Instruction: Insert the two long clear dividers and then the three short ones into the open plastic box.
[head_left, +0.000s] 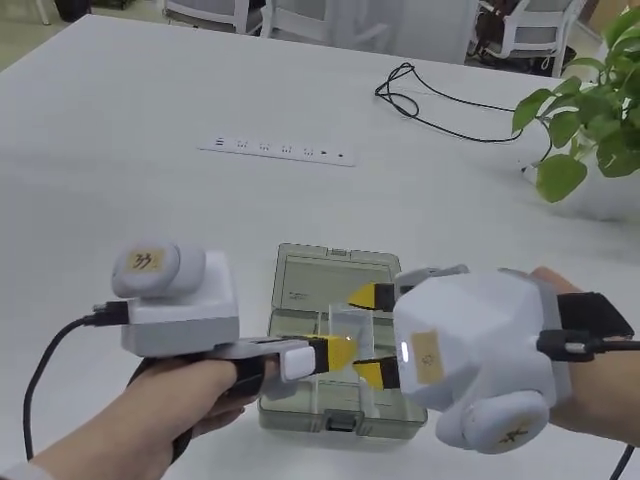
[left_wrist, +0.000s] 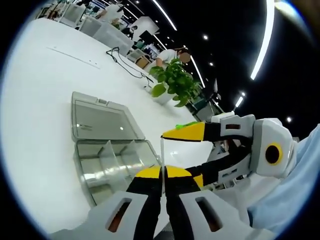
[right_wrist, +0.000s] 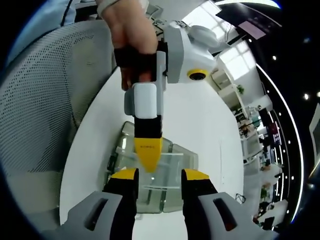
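I see the clear plastic box (head_left: 300, 415) lying open, lid (head_left: 330, 278) flat back, one clear divider (head_left: 350, 335) upright just above it

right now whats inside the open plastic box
The plastic box holds at least one upright divider. The left gripper, shut on a loose divider, and the right gripper cover part of its inside.

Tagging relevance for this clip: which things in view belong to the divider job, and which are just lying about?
Job: open clear plastic box; thin clear plastic divider, clamped in the left gripper; right gripper, jaws open by it.
Lying about: long white power strip; black cable; green leafy plant.
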